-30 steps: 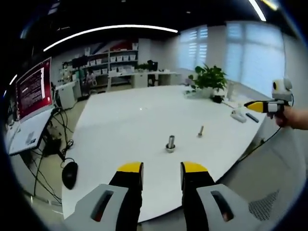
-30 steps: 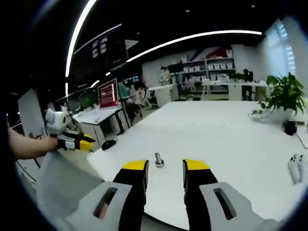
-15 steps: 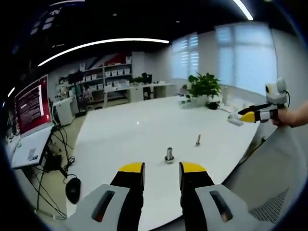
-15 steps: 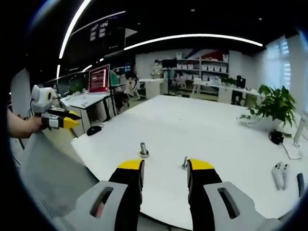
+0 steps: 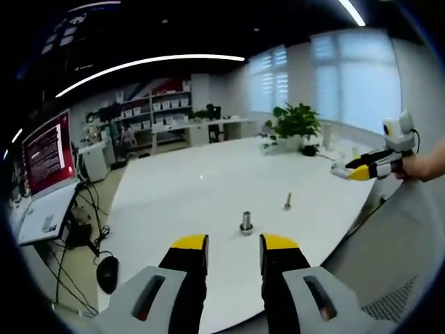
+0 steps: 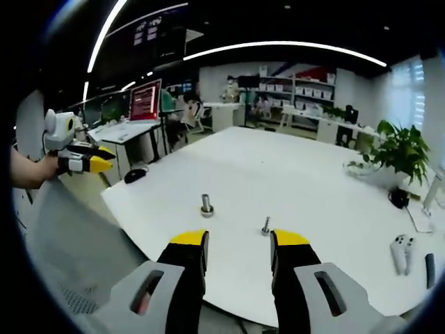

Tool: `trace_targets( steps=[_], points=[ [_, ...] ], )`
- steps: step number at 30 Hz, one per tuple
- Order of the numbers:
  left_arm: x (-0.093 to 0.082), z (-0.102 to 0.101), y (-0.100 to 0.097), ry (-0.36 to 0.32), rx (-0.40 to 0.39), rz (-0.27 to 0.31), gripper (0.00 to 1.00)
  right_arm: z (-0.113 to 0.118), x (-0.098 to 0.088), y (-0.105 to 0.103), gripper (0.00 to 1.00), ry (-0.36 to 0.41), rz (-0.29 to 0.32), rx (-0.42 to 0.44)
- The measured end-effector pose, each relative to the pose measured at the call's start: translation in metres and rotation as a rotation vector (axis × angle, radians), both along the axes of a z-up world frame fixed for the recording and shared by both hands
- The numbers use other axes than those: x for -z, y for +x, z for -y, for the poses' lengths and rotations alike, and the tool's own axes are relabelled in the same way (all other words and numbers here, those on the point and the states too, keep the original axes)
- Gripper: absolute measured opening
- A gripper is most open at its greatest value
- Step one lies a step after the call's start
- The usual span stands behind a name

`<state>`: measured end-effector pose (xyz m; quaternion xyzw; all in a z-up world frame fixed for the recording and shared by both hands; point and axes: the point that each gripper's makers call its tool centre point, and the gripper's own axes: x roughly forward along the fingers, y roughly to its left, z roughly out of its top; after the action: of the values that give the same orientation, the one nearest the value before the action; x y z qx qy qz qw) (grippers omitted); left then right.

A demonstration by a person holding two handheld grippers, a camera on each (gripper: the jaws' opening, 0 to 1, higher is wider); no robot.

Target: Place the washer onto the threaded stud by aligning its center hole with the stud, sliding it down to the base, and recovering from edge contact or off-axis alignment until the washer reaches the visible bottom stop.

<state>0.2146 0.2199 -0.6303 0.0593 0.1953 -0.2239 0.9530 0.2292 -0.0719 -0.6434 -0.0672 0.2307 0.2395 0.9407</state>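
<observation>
A short threaded metal stud [image 5: 246,223] stands upright on a round base on the white table [image 5: 181,188]. A thinner upright metal piece [image 5: 288,202] stands a little to its right. I cannot make out a separate washer. My left gripper [image 5: 234,243] hangs open and empty at the near table edge, short of the stud. The right gripper [image 5: 363,170] is held in a hand off the table's right corner. In the right gripper view, the stud [image 6: 206,204] and the thin piece [image 6: 265,225] stand beyond my open, empty right gripper [image 6: 240,240]. The left gripper [image 6: 87,164] is at the far left.
A potted plant [image 5: 295,122] stands at the table's far end. Two white controllers [image 6: 400,252] lie at the table's right side in the right gripper view. A monitor [image 5: 47,139], cables and a mouse [image 5: 106,273] sit beside the table on the left. Desks and shelves [image 5: 167,97] line the back wall.
The right gripper view has swung and drawn back, so the stud now stands farther from its jaws and the thin piece shows. The left gripper view has barely shifted. Nothing on the table moved.
</observation>
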Motion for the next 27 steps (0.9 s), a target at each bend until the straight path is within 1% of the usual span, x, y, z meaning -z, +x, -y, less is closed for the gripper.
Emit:
trace_targets(
  steps=[3, 6, 12, 16, 19, 22, 27],
  points=[
    [0.0018, 0.0006, 0.0001, 0.000, 0.000, -0.008, 0.27, 0.0006, 0.0002, 0.0011, 0.38, -0.013, 0.008, -0.006],
    [0.0012, 0.0013, -0.0002, 0.009, 0.002, -0.002, 0.27, 0.0012, 0.0031, -0.0010, 0.38, -0.016, -0.008, -0.002],
    [0.0023, -0.0009, 0.0010, 0.005, -0.009, -0.012, 0.27, -0.0002, 0.0030, -0.0027, 0.38, -0.025, -0.009, -0.007],
    [0.0008, -0.0016, 0.0013, 0.003, -0.015, -0.005, 0.27, 0.0003, 0.0039, -0.0021, 0.37, -0.027, -0.014, -0.007],
    [0.0031, -0.0029, -0.0001, 0.004, -0.018, -0.017, 0.27, -0.0005, 0.0020, -0.0022, 0.37, -0.028, -0.006, -0.005],
    [0.0053, -0.0039, -0.0002, 0.012, -0.022, -0.026, 0.27, -0.0028, 0.0049, -0.0024, 0.37, -0.047, -0.016, -0.020],
    [0.0031, -0.0030, -0.0001, 0.017, -0.014, -0.014, 0.26, -0.0021, 0.0067, -0.0029, 0.37, -0.045, -0.030, -0.014]
  ],
)
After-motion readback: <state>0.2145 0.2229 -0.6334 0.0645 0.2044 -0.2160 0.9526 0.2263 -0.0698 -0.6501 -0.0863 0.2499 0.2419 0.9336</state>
